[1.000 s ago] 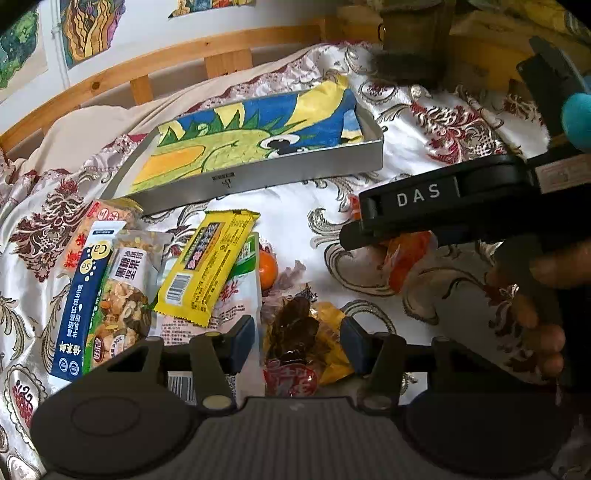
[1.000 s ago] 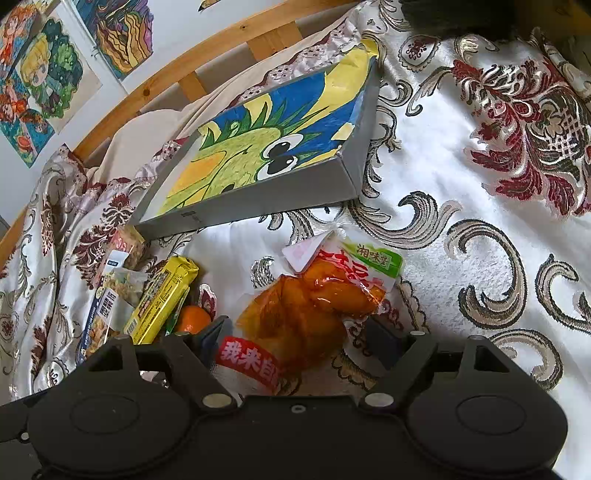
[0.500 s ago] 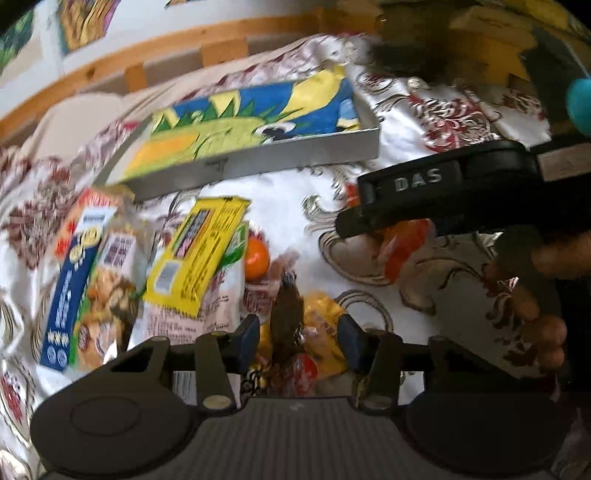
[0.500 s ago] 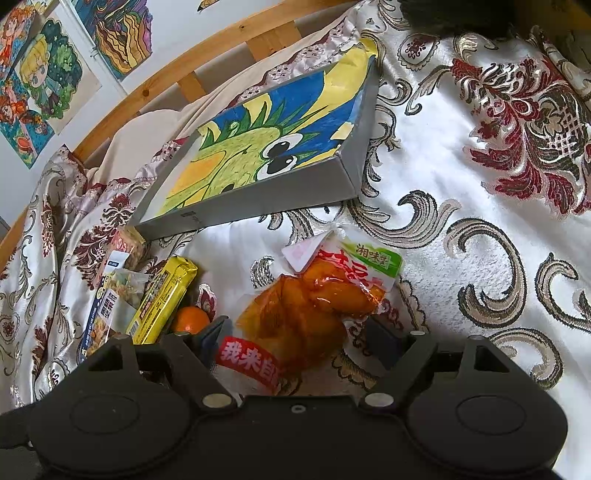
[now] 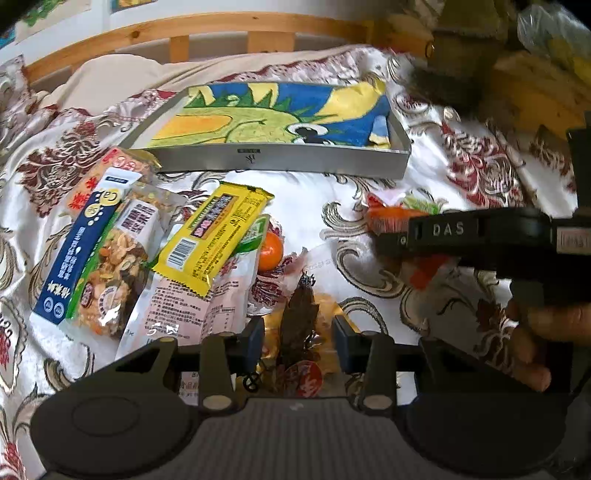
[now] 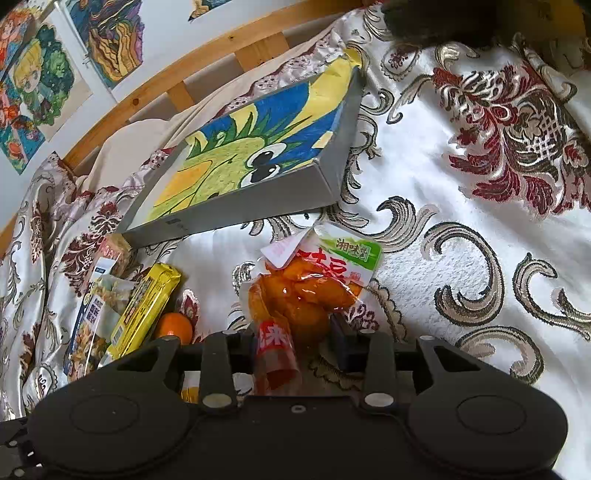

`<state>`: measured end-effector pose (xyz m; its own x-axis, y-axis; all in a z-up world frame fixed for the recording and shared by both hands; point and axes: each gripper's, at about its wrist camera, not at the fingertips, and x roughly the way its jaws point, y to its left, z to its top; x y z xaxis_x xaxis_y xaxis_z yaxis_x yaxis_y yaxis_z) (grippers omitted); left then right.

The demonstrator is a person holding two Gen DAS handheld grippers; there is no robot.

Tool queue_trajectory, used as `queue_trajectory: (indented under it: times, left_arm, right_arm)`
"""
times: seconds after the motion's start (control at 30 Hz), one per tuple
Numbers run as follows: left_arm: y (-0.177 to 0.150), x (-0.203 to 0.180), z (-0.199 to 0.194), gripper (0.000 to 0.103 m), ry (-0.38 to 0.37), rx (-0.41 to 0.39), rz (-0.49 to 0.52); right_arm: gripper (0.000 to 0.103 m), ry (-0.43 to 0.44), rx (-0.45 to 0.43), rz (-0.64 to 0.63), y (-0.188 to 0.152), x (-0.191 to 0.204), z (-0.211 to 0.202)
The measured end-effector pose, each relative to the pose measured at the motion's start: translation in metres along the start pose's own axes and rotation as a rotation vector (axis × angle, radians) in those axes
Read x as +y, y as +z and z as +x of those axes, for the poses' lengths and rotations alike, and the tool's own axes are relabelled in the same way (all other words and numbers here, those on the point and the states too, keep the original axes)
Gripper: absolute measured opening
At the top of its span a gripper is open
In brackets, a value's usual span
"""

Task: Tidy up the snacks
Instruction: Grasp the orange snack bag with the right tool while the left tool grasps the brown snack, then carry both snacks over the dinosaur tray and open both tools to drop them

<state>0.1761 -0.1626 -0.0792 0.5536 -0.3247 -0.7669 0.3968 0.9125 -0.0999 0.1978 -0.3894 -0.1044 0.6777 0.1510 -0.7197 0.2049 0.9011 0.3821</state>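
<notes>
Snacks lie on a patterned bedspread in front of a grey tray (image 5: 280, 159) lined with a dragon drawing. My left gripper (image 5: 298, 339) is closing, and its pads squeeze a dark brown snack packet (image 5: 299, 317) that stands crumpled between them. To its left lie a yellow bar (image 5: 214, 236), a blue-edged nut packet (image 5: 99, 258), a pink-white packet (image 5: 192, 306) and a tangerine (image 5: 269, 251). My right gripper (image 6: 295, 339) is also closing, pinching the near end of an orange snack packet (image 6: 306, 291). The tray (image 6: 240, 218) sits just beyond it.
A wooden bed rail (image 5: 184, 29) runs along the back, with drawings on the wall (image 6: 37, 74) behind it. Plush or bagged things (image 5: 517, 74) crowd the far right corner. The right gripper's body (image 5: 480, 240) and the hand holding it (image 5: 535, 332) cross the left wrist view.
Both pairs of jaws have narrowed. The left ones closed on the dark packet, which crumpled upright. The right ones closed on the orange packet's end, bunching its red label. The left view rolled.
</notes>
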Motion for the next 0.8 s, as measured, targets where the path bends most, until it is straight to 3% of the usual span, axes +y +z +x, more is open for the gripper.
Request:
queue_trajectory:
  times: [0.17, 0.4, 0.53, 0.8]
  left_arm:
    - [0.000, 0.005, -0.011, 0.043, -0.001, -0.038, -0.059]
    - [0.017, 0.003, -0.034, 0.043, 0.008, -0.168, -0.062]
    - [0.043, 0.003, -0.040, 0.043, 0.026, -0.250, -0.055]
    - [0.119, 0.007, -0.015, 0.043, 0.058, -0.370, -0.073]
  right_arm:
    - [0.038, 0.047, 0.009, 0.008, -0.004, 0.003, -0.011]
    - [0.038, 0.070, -0.040, -0.020, -0.003, 0.008, -0.030]
    - [0.038, 0.071, -0.118, -0.055, 0.002, 0.013, -0.042]
    - [0.038, 0.014, -0.367, -0.209, 0.029, 0.027, -0.035]
